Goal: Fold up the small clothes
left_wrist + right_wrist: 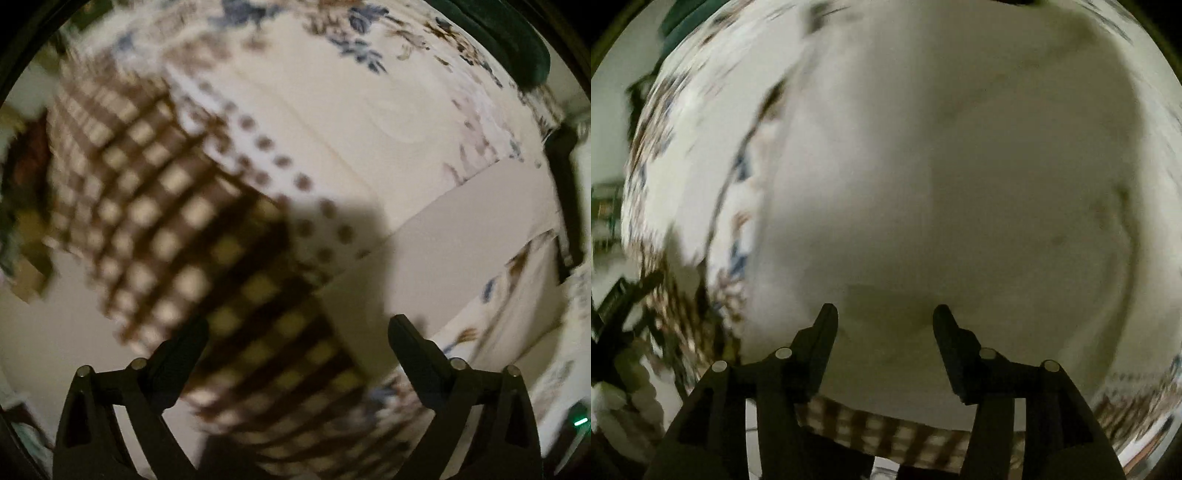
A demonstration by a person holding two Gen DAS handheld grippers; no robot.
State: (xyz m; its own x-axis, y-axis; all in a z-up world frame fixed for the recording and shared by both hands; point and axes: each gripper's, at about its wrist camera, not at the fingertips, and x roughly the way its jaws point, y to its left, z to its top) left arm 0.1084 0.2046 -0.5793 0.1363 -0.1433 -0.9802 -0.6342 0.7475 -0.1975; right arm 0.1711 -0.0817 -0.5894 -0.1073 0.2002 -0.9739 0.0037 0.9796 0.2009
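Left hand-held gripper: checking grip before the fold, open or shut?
Open: left hand-held gripper fingers stand wide apart above the brown checked cloth, gripping nothing.

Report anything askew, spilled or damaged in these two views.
Nothing stands out. The brown checked garment lies on the floral bedsheet, beside a plain cream cloth. The left gripper and right gripper are open and empty. Motion blur hides fine detail.

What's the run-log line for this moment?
left gripper: open, over checkered garment | right gripper: open, over plain cream cloth | both views blurred
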